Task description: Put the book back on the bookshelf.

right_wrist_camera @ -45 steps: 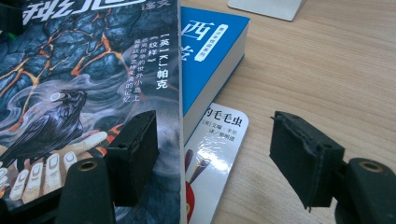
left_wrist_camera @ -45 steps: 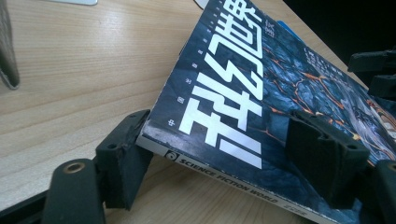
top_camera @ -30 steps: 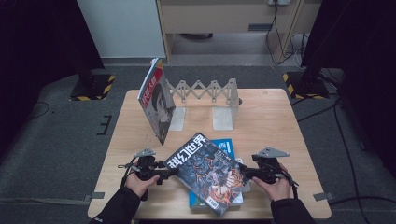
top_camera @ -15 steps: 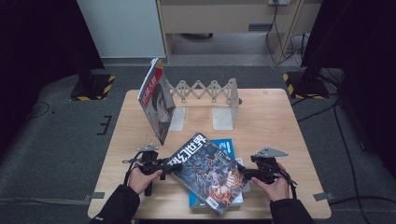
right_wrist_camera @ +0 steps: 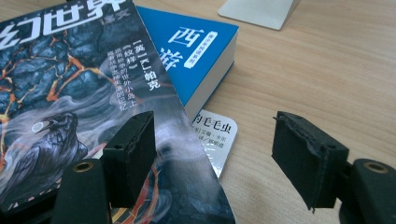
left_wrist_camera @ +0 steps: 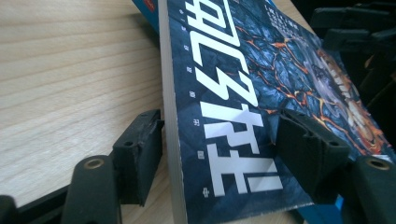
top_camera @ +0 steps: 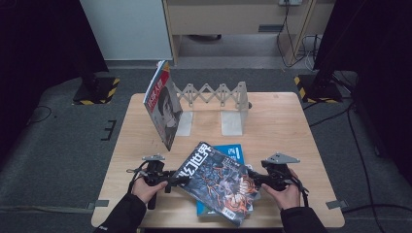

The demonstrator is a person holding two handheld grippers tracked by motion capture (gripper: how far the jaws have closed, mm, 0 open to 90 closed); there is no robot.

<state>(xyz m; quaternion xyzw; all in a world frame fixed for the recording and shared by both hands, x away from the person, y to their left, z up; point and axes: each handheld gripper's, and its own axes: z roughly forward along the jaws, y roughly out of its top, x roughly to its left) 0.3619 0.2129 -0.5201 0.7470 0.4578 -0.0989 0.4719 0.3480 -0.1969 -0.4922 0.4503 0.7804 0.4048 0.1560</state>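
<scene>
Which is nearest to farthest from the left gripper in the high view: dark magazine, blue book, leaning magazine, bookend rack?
1. dark magazine, at the jaws of the left gripper.
2. blue book, under it, to the right.
3. leaning magazine, behind, propped up.
4. bookend rack, far back.

Two hand-held grippers, each black and chunky. The left gripper (top_camera: 180, 180) and the right gripper (top_camera: 252, 178) each carry a flat grey three-cornered plate on top and trail a thin black cable. The person wears dark, near-black long sleeves reaching the wrists; the left sleeve (top_camera: 121, 218) bears a small white mark near its lower edge. Up close, the jaws are matte black arms with a brass-coloured screw hole in each, ending in blocky black foam-like pads (right_wrist_camera: 306, 156) with rough, slightly frayed edges.
</scene>
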